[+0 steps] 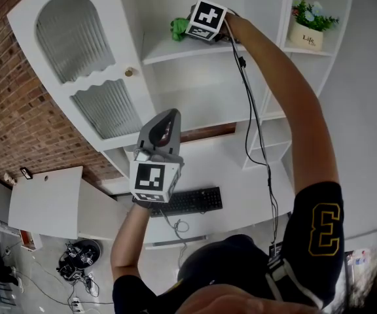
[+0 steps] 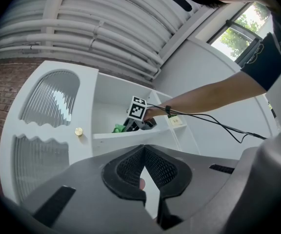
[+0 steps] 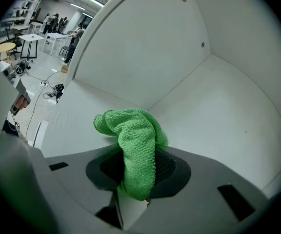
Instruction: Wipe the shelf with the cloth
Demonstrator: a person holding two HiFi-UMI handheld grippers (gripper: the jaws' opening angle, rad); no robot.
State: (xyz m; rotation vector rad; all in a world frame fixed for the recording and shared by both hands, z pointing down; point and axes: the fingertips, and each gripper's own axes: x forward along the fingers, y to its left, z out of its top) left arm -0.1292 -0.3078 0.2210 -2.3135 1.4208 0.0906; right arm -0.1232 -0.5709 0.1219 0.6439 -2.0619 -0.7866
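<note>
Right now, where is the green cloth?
In the head view, the green cloth is on the upper shelf at top centre, held by the right gripper, left of the potted plant.

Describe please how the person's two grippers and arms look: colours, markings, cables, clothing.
Both the left gripper and the right gripper are grey, with tapering tongs lined by black textured pads. Each carries a white cube with black square markers. A thin black cable runs along the right arm. The person wears a black short-sleeved shirt with a yellow numeral.
</note>
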